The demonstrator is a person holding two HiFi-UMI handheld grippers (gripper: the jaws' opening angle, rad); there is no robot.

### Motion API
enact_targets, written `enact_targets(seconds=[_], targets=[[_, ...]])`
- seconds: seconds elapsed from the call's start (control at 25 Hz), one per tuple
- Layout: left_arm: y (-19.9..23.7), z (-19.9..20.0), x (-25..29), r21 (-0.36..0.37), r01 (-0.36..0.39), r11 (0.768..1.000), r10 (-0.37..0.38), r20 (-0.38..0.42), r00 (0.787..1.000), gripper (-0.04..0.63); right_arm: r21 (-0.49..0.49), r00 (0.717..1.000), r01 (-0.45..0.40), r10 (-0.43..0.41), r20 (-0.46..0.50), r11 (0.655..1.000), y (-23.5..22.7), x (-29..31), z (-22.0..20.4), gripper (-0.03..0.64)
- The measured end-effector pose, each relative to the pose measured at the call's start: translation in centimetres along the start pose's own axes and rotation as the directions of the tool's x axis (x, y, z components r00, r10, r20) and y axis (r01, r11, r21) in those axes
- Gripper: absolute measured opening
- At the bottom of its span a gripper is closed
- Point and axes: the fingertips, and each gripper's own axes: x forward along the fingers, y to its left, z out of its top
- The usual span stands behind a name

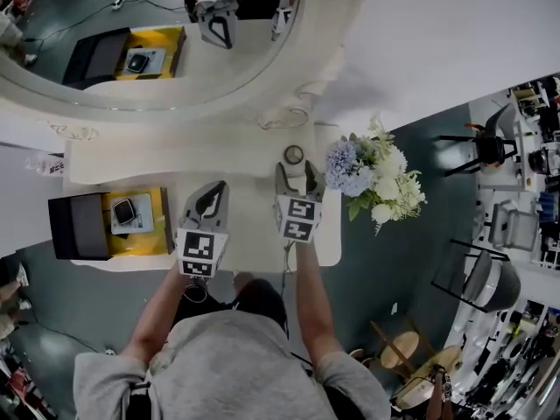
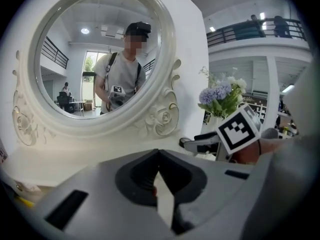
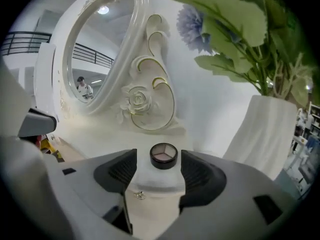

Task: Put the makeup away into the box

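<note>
A small round black compact (image 1: pixel 293 155) with pale powder in it lies on the white vanity table (image 1: pixel 254 234). In the right gripper view the compact (image 3: pixel 164 155) sits at the mouth of my right gripper (image 3: pixel 158 162), whose jaws stand open on either side without touching it. That right gripper (image 1: pixel 293 175) points at the mirror's base. My left gripper (image 1: pixel 207 201) hovers over the table to the left, jaws shut and empty (image 2: pixel 158 153). The yellow box (image 1: pixel 163 234) with its black lid (image 1: pixel 77 226) folded open stands at the table's left end, with a grey case inside.
A large oval mirror (image 1: pixel 157 51) in an ornate white frame stands at the back of the table. A white vase of blue and white flowers (image 1: pixel 372 178) is close on the right of my right gripper. A tiny glittering thing (image 3: pixel 139 195) lies on the table under the right jaws.
</note>
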Motion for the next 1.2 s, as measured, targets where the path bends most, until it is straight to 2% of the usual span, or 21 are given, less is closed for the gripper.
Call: enact_targets(seconds=[0.44,0.6,0.68,0.96,1.2], targets=[[1.1,-1.0,-0.8,-0.029,-0.057,0.998,0.057,-0.016,0.998,0.002,-0.035,0.997,-0.003,0.000,-0.076,0.999,-0.6,2.3,-0.7,0.267],[1.4,-1.3,-1.0,-0.033,-0.073,0.997,0.073,-0.019,0.997,0.002,-0.053,0.996,0.000,-0.004,-0.088,0.999,-0.8,2.4,-0.9,0.218],[1.5,-1.4,-1.1,-0.033,-0.078,0.996,0.077,-0.019,0.997,0.003,-0.057,0.995,0.001,-0.006,-0.098,0.998,-0.8,2.4,-1.1,0.218],[2.0,-1.1,-1.8,-0.033,-0.098,0.995,0.098,-0.009,0.995,0.002,-0.076,1.000,-0.016,0.014,-0.025,0.997,-0.4,2.3,0.4,0.215],[3.0,-0.9,-3.6,-0.037,-0.138,0.990,0.139,0.004,0.990,0.002,-0.095,0.997,-0.075,0.076,0.005,0.993,2.4,0.2,2.1,0.213]])
